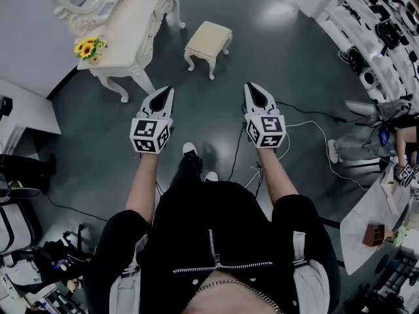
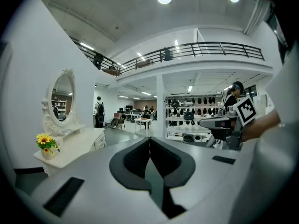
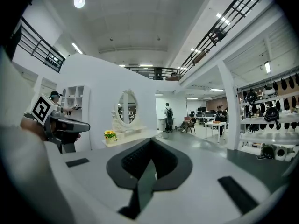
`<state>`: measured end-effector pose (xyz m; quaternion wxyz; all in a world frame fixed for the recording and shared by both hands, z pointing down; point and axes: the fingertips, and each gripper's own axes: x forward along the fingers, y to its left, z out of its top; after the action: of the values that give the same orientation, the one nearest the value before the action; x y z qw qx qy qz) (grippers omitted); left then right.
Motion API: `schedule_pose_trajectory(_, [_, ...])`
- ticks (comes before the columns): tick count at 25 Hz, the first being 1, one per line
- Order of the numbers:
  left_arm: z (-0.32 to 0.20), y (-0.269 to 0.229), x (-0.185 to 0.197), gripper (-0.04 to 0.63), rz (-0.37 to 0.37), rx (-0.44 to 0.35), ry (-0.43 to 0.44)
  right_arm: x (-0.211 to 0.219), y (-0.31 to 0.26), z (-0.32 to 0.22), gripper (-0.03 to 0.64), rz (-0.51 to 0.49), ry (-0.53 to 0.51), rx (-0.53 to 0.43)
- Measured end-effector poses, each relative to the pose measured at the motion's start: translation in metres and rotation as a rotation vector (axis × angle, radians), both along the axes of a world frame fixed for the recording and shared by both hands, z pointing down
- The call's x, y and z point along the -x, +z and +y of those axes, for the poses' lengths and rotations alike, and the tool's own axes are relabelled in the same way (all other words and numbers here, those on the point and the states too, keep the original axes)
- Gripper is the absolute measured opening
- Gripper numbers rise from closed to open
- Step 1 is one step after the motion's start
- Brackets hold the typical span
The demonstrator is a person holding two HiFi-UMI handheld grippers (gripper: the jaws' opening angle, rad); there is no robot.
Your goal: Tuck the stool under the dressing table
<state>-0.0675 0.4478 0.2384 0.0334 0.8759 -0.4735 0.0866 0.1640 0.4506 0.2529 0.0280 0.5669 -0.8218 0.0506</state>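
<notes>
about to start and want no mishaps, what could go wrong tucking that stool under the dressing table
Cables trail across the floor by the person's feet; stepping toward the stool could snag them.
The left gripper and right gripper are both shut and empty; they must open before gripping the stool.
The sunflowers sit at a corner of the dressing table; a hard bump from the stool might topple them.

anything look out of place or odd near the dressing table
The stool stands out on the open floor, apart from the dressing table rather than under it. It is upright, and nothing looks spilled or broken.
</notes>
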Motion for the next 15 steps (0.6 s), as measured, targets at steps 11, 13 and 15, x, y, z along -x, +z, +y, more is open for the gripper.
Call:
schedule_pose_trajectory(11, [-0.073,0.003,-0.01,0.021,0.01,-0.004,0.028,-0.001,0.001,-0.065,0.006,-0.003,0.006,-0.001])
schedule_pose_trajectory(13, [-0.094,0.004,-0.012,0.021,0.012,-0.001,0.04,-0.001,0.001,-0.083,0.006,-0.01,0.009,0.004])
schedule_pose_trajectory(15, [-0.12,0.004,-0.011,0.021,0.015,-0.001,0.049,0.002,-0.001,-0.106,0.006,-0.009,0.012,0.004])
